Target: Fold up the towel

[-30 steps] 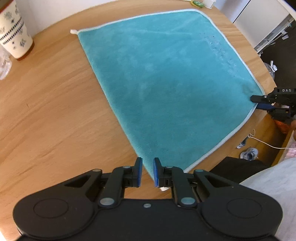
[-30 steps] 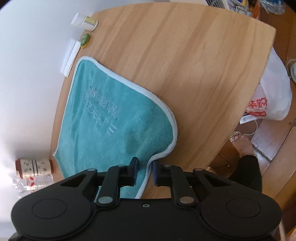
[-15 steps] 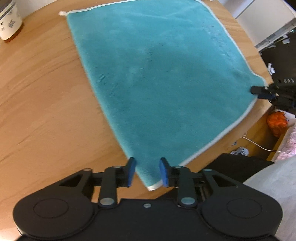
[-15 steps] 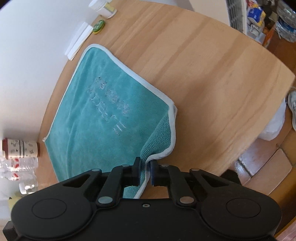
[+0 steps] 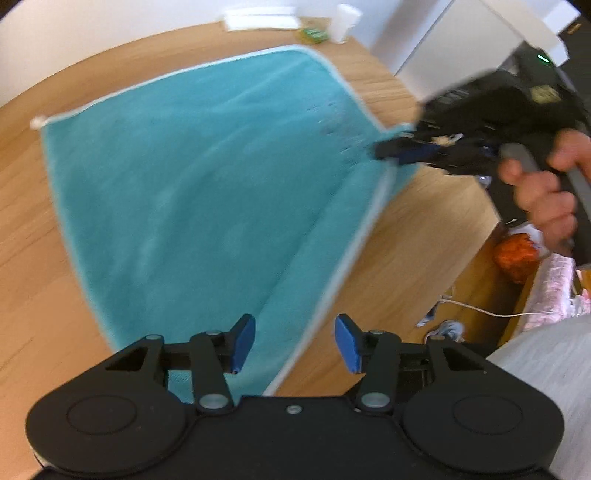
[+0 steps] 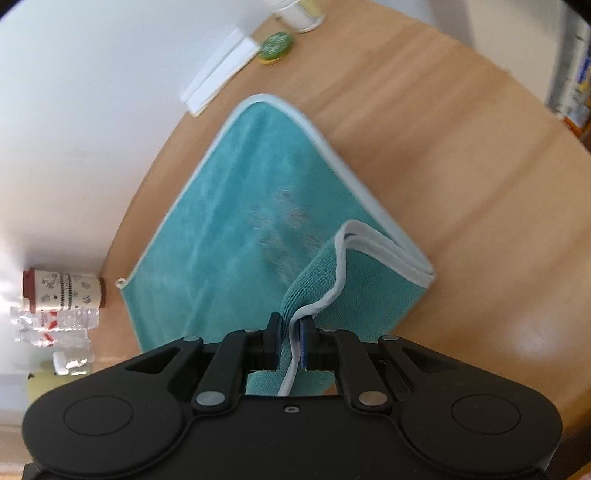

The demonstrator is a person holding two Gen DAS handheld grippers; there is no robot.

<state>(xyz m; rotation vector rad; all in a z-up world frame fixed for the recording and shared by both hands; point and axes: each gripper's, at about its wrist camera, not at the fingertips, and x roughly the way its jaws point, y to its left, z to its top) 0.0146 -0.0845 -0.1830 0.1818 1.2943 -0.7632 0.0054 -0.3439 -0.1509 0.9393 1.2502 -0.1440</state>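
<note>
A teal towel (image 5: 192, 192) with a pale trim lies on the round wooden table (image 5: 413, 251). My left gripper (image 5: 295, 345) hangs open over the towel's near corner, and the trimmed edge runs between its blue pads (image 5: 243, 338). My right gripper (image 6: 290, 343) is shut on the towel's (image 6: 236, 221) right corner. That corner is lifted and doubled back into a raised fold (image 6: 373, 280). In the left wrist view the right gripper (image 5: 406, 151) shows at the towel's right side, with a hand (image 5: 546, 195) on its handle.
A patterned cup (image 6: 62, 293) and plastic bottles (image 6: 51, 326) stand at the table's left rim. White paper strips (image 6: 221, 70), a green lid (image 6: 275, 46) and a white cup (image 6: 299, 14) sit at the far edge. Bare wood lies right of the towel; an orange bag (image 5: 517, 254) is below.
My left gripper has opened wider over the near corner. The right gripper has lifted its corner and carried it inward, so the towel's right part now folds over.
</note>
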